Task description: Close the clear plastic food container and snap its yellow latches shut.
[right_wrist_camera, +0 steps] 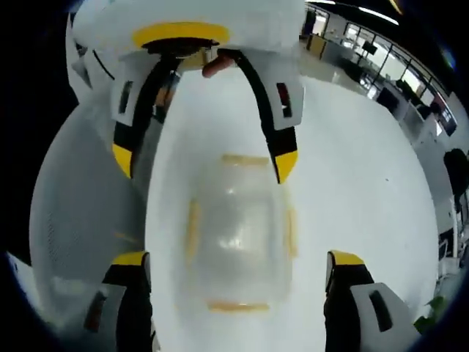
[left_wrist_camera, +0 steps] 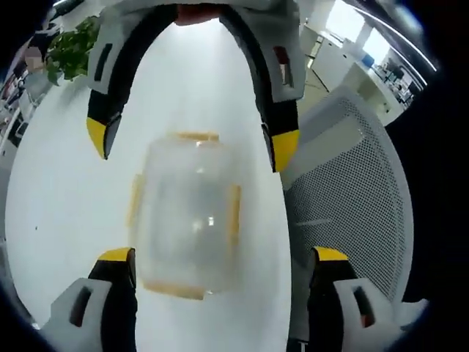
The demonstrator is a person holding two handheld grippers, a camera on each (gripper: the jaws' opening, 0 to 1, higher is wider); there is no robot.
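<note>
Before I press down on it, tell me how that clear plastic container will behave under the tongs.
The clear plastic container looks empty, so it is probably light and may skid on the smooth white table if pushed sideways. Its thin see-through walls likely flex rather than crack. Low and wide with a flat base, it seems unlikely to tip; the yellow latches may swing loosely.

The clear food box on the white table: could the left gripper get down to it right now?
Probably yes. The food box lies between the left gripper's spread jaws on the white table, nothing covering it; the right gripper faces it with open jaws from the far side.
</note>
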